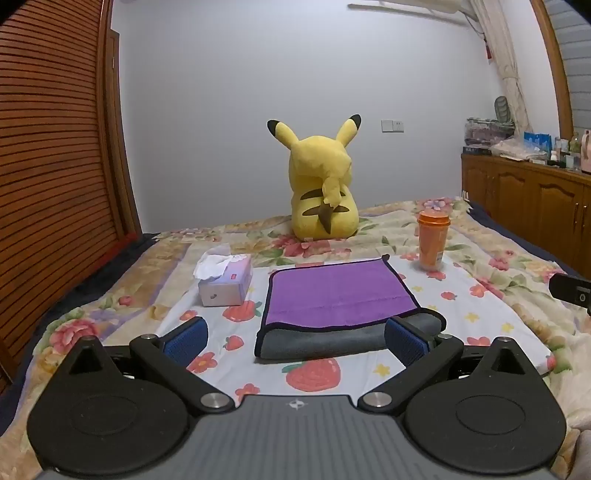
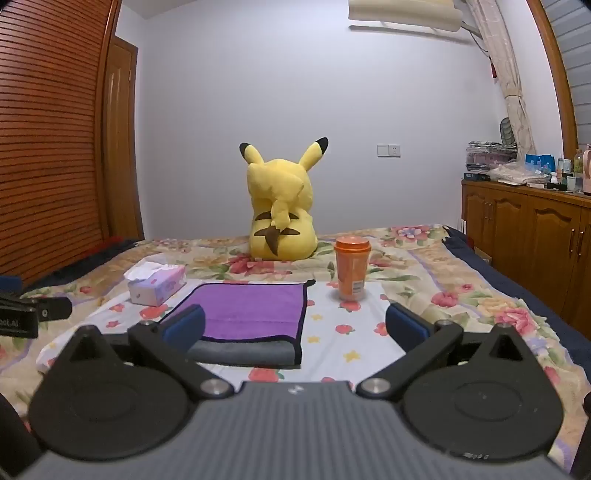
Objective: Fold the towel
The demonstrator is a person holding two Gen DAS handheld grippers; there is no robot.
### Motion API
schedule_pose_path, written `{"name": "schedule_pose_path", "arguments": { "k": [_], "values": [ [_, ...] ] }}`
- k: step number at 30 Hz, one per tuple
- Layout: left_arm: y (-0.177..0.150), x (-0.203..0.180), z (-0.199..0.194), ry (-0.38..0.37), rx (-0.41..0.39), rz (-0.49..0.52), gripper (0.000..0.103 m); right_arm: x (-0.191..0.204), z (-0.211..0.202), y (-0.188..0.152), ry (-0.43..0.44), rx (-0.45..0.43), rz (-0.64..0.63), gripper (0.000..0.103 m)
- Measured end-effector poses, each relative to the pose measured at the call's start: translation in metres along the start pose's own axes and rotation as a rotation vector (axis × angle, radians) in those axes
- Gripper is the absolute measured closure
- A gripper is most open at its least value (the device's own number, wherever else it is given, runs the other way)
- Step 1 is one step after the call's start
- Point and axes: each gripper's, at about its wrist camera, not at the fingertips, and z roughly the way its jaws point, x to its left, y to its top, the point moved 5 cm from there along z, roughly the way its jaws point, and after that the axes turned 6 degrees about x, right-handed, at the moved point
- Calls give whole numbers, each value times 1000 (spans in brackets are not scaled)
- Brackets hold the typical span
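Already folded: purple towel (image 1: 338,291), grey underside showing along its near fold.
Left gripper (image 1: 295,338): ours, spread wide, empty.
Right gripper (image 2: 295,326): spread, empty, beside towel's right edge.

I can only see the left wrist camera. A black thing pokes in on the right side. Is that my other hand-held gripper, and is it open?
Observer: Yes. In the right wrist view, the right hand-held gripper is spread wide open, with nothing between its jaws.
Operator: Is it over the towel?
Observer: Partly. One blue finger overlaps the purple towel near its front edge. The other is over the flowery sheet. I cannot tell whether either one touches.
Operator: What is high up on the wall?
Observer: A cream air conditioner. Your view catches only its lower flap.
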Motion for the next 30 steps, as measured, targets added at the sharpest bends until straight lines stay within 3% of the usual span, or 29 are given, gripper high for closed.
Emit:
{"name": "schedule_pose_path", "arguments": {
  "k": [30],
  "values": [
    [-1, 1, 0, 0, 5, -7, 0, -1, 0, 3, -1, 5, -2, 0]
  ]
}}
